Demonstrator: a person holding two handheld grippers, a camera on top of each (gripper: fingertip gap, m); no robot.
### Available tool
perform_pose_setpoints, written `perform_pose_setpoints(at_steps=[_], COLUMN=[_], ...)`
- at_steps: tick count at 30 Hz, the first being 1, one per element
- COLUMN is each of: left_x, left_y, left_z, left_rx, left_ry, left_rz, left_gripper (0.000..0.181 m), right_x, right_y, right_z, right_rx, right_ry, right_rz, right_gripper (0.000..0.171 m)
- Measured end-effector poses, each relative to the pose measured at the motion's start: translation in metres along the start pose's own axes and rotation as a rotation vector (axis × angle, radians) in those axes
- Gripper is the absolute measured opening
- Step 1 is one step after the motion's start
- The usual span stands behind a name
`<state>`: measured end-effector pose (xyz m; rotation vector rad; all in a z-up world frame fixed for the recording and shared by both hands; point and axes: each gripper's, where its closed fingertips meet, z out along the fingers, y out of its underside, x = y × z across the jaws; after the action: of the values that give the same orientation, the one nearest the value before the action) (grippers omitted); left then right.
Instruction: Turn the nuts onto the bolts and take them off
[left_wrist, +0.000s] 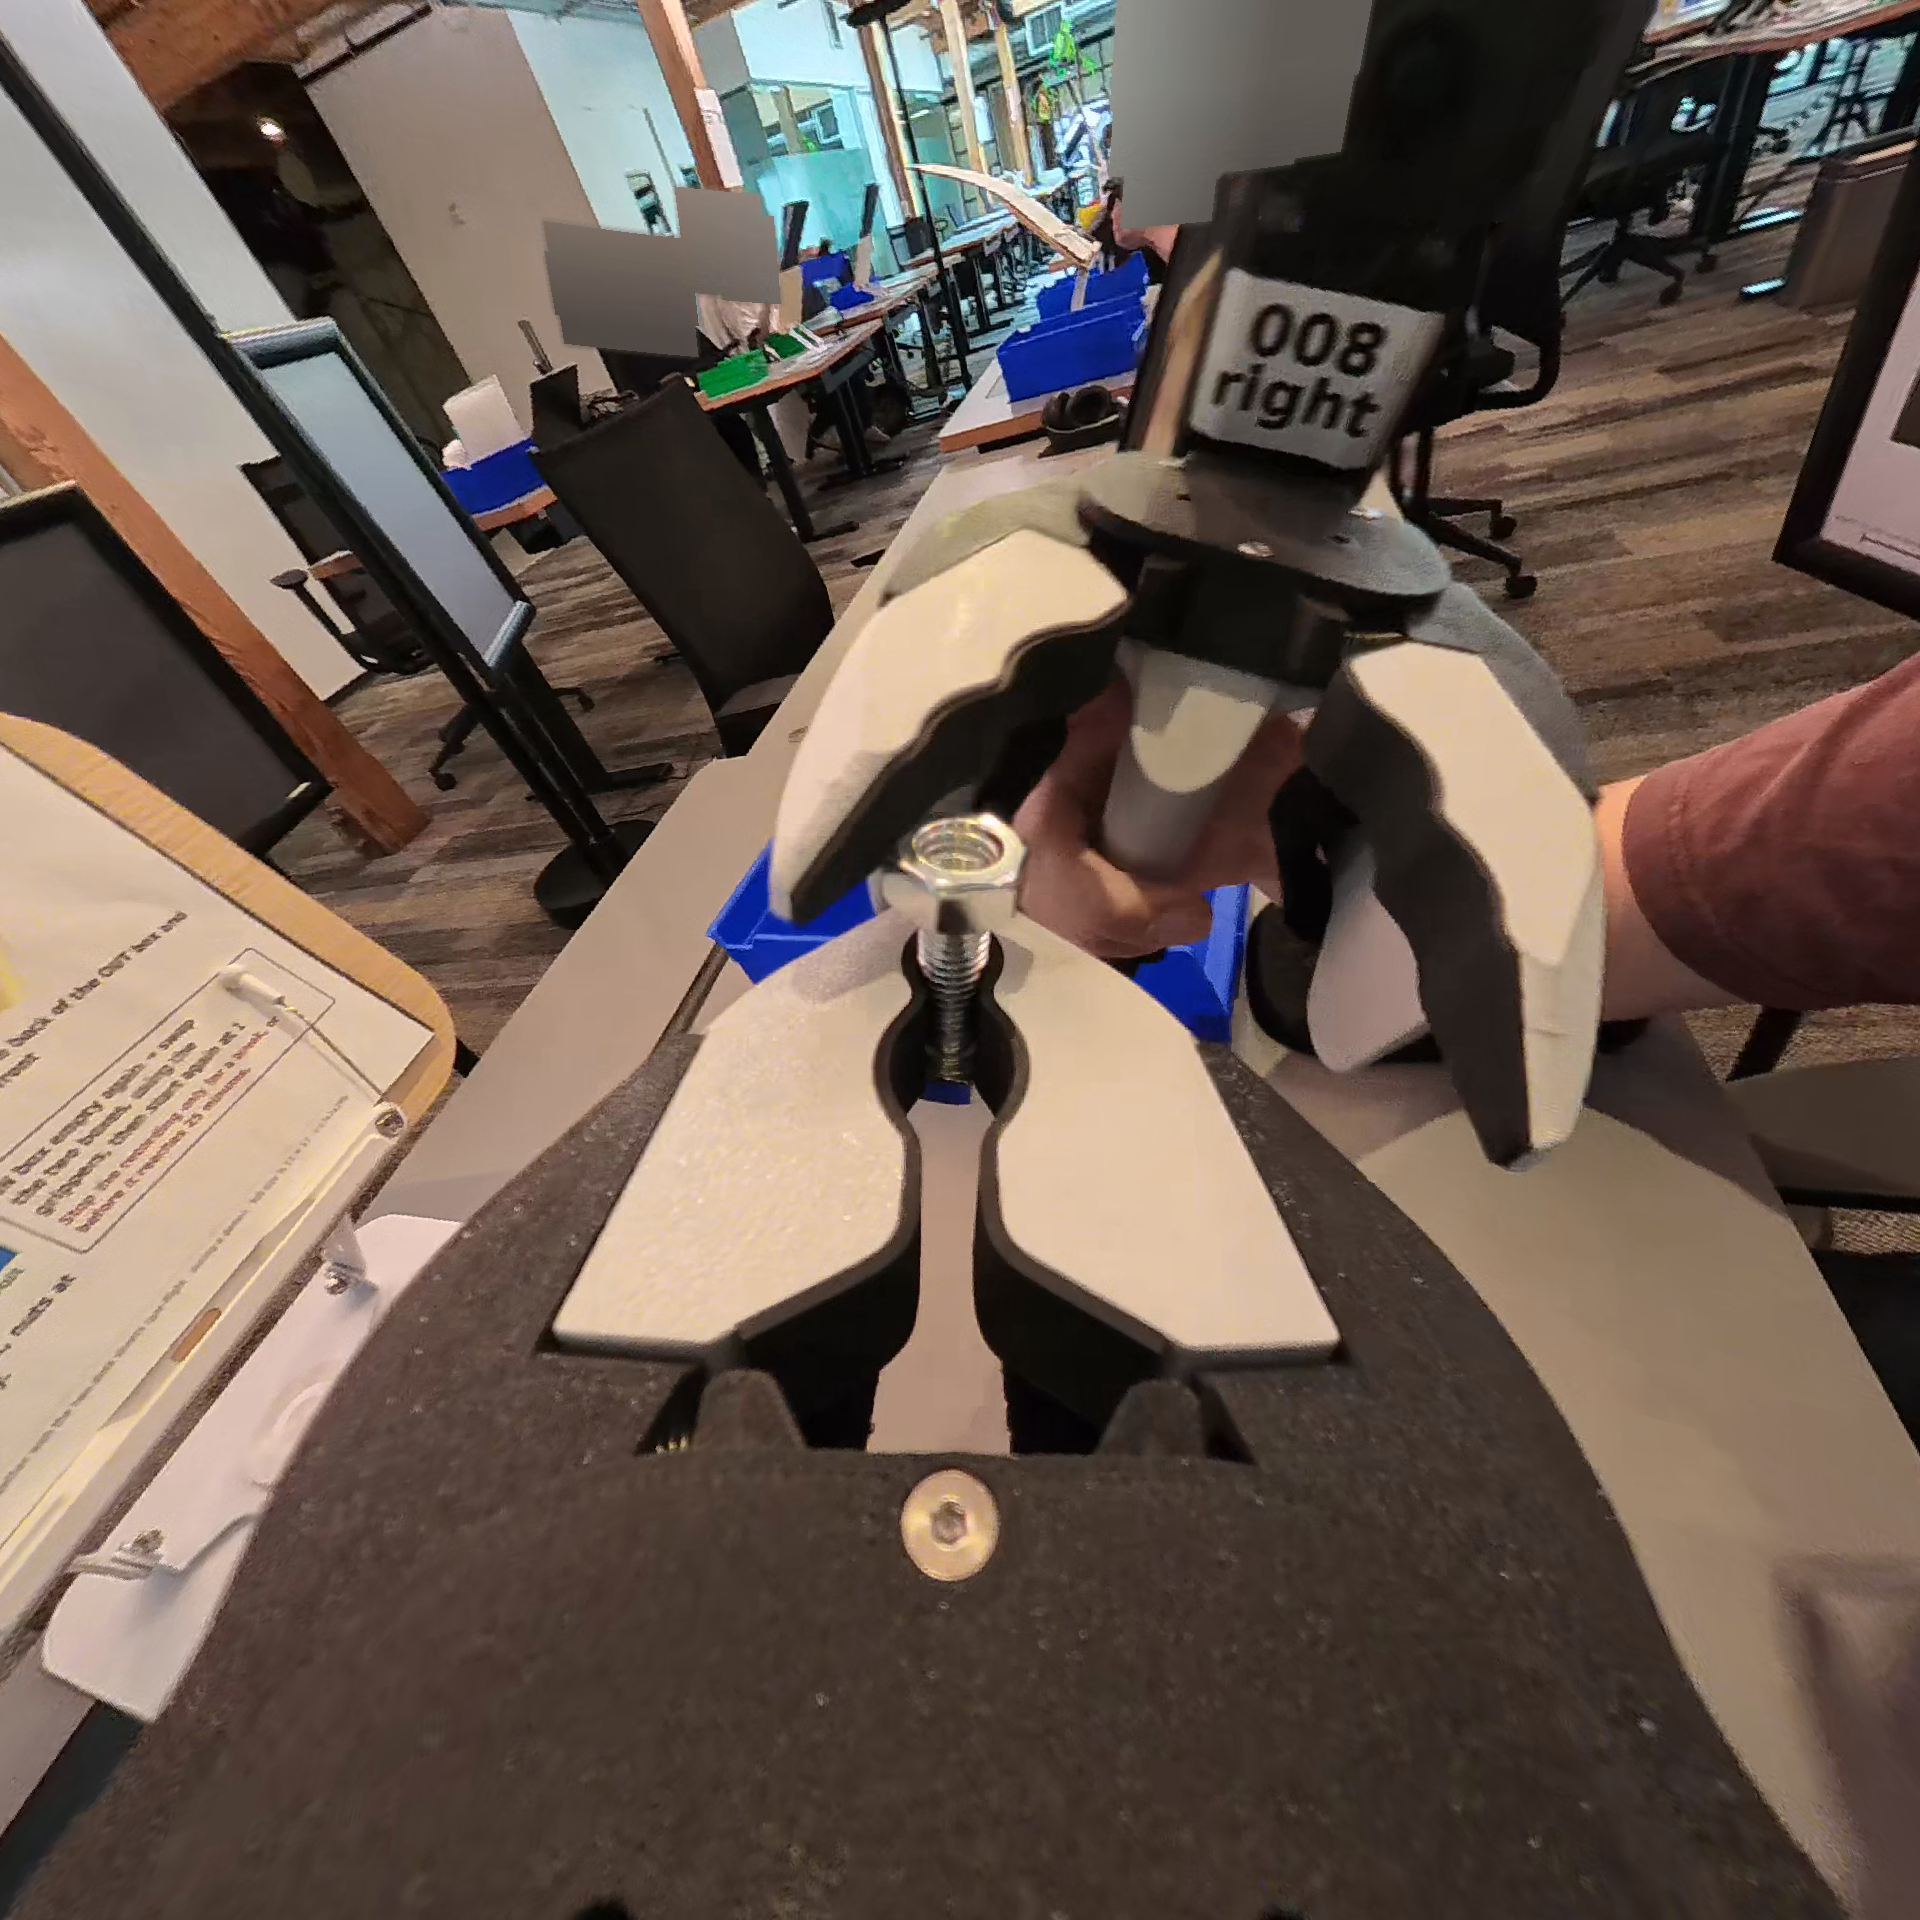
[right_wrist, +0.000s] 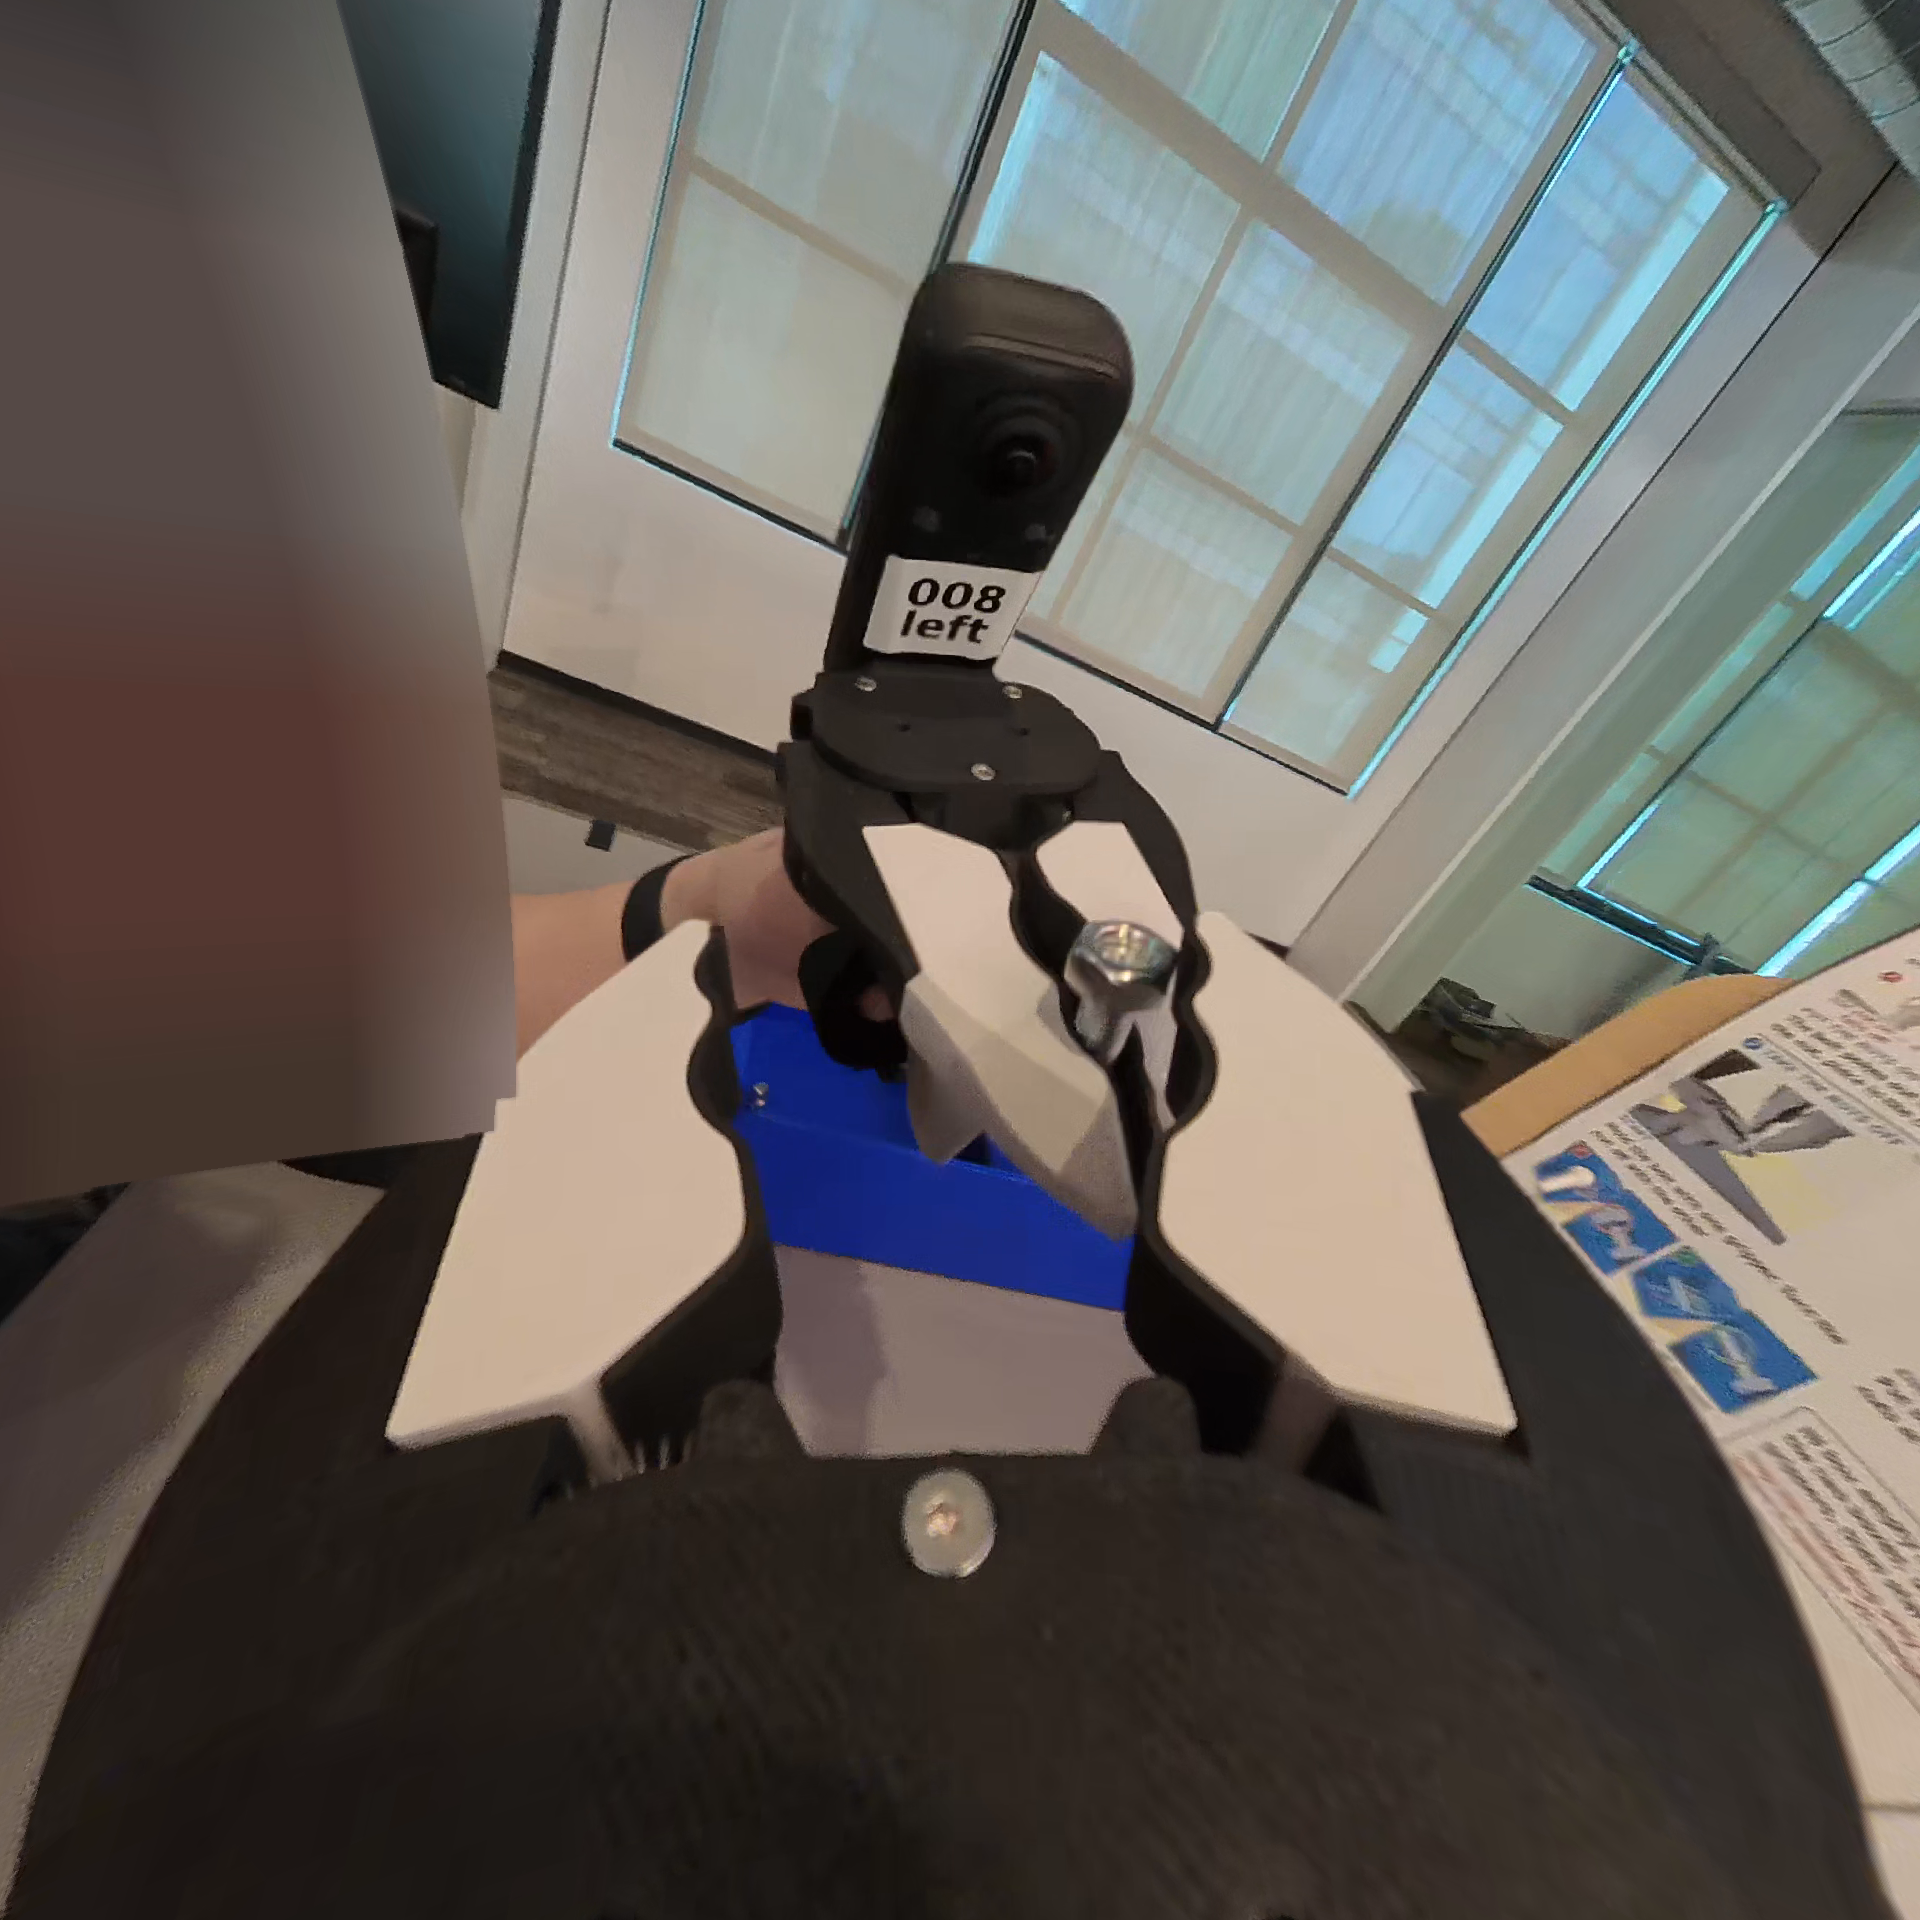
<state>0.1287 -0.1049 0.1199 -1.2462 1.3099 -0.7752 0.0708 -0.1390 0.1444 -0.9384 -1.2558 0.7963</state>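
Note:
My left gripper (left_wrist: 951, 1003) is shut on the threaded shaft of a silver bolt (left_wrist: 951, 1013) and holds it upright. A silver hex nut (left_wrist: 954, 871) sits on the bolt's top end, with its threaded hole showing. My right gripper (left_wrist: 1164, 1018) is open, and one fingertip (left_wrist: 831, 873) is just left of the nut. In the right wrist view my right gripper (right_wrist: 951, 956) is wide open. The nut (right_wrist: 1120, 956) lies just inside its right fingertip (right_wrist: 1210, 966), on the bolt held by the left gripper (right_wrist: 1023, 1174).
A blue bin (left_wrist: 790, 935) stands on the grey table (left_wrist: 623, 935) below both grippers; it also shows in the right wrist view (right_wrist: 935, 1216). A printed instruction sheet (left_wrist: 156, 1091) on a board lies to the left. A hand (left_wrist: 1101, 873) holds the right gripper's handle. About 6 centimeters separates my left fingertips from my right.

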Motion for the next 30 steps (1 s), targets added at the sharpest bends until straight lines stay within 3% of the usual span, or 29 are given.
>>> perform_pose_setpoints(at_steps=[2,4,9,15,16,17,18,24,27,30], left_x=[-0.009,-0.019,-0.014,-0.006,-0.010,-0.015,-0.022,-0.005,0.002,-0.011], left_y=[-0.002,-0.005,-0.004,0.000,-0.001,-0.002,-0.003,-0.004,0.001,0.000], left_z=[-0.006,-0.014,-0.012,0.000,-0.003,-0.008,-0.013,-0.007,0.002,-0.005], left_rx=[0.013,0.031,0.033,-0.004,0.003,0.016,0.024,0.022,-0.013,0.002], left_ry=[-0.041,-0.074,-0.027,-0.038,-0.050,-0.067,-0.095,0.011,0.005,-0.046], left_rz=[-0.017,-0.050,-0.064,-0.008,-0.021,-0.036,-0.053,-0.060,-0.022,-0.045], left_gripper=[0.003,0.003,0.003,0.003,0.003,0.003,0.003,0.003,0.003,0.003], right_x=[0.001,-0.002,0.011,0.002,0.003,0.000,-0.004,0.010,0.000,0.004], right_y=[0.000,-0.005,-0.011,-0.002,-0.002,-0.003,-0.007,-0.008,0.001,0.004], right_z=[-0.004,-0.012,-0.012,-0.005,-0.009,-0.013,-0.017,-0.009,0.000,-0.006], right_rx=[-0.027,-0.018,0.048,-0.013,-0.029,-0.040,-0.034,0.022,-0.009,-0.071], right_ry=[0.010,-0.027,0.025,-0.010,-0.002,-0.024,-0.057,0.033,-0.013,0.015], right_rz=[-0.024,-0.015,0.063,0.033,0.011,0.002,0.021,0.054,0.061,-0.001], right_gripper=[0.084,0.064,0.075,0.082,0.079,0.061,0.058,0.079,0.085,0.077])
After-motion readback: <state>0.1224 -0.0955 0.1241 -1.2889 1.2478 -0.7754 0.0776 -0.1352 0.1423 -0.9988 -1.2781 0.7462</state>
